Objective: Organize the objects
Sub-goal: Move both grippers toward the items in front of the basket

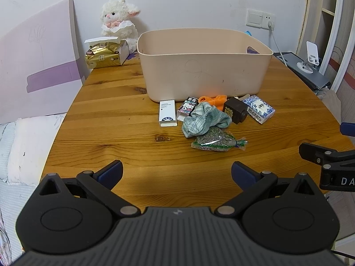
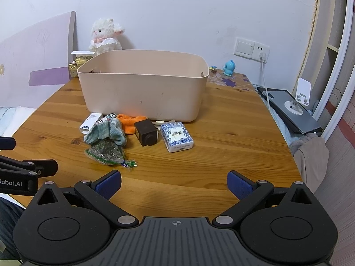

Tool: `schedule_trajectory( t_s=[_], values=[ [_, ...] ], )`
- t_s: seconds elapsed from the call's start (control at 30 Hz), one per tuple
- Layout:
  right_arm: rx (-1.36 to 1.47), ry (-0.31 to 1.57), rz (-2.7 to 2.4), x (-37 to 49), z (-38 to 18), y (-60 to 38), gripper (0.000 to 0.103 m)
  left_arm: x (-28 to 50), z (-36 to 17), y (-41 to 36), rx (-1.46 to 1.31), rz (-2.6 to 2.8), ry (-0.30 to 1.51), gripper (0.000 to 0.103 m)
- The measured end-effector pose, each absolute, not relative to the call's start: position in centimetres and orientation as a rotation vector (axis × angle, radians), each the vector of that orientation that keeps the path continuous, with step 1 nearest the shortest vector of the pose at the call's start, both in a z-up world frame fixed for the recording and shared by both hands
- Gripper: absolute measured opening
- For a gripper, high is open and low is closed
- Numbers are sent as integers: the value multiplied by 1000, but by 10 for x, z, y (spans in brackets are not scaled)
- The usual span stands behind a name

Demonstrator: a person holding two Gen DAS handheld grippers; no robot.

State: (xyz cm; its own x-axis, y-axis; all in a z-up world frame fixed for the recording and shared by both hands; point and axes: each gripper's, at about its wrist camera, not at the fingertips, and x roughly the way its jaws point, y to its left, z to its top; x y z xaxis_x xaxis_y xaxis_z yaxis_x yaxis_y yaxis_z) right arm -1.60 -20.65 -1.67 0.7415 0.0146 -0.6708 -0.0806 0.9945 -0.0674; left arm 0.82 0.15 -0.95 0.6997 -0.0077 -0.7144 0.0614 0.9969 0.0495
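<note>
Hovering released over the desk [image 1: 111,119], both tools, left [image 1: 177,174] and right [image 2: 174,182], face the clutter lying before the empty bin [image 2: 142,93], probably its destination.

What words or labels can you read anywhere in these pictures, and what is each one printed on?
"Robot.AI": on the left tool's side, seen from the right wrist view.
"DA", cut off by the frame edge: on the right tool's side, seen from the left wrist view.
White box: small print, too small to read.
Cartoon cat box, dark box, blue-and-white pack, gold tissue pack: characters too blurred to read.
</note>
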Motion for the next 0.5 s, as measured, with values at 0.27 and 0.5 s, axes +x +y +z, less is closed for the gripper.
schedule_trajectory(
  t_s=[0.27,0.5],
  values=[
    [-94,736,46,-15,-17,-206,103,8,-10,3,71,-57,797,103],
    [-94,736,44,-15,-17,-207,103,9,-10,5,68,-61,798,103]
  ],
)
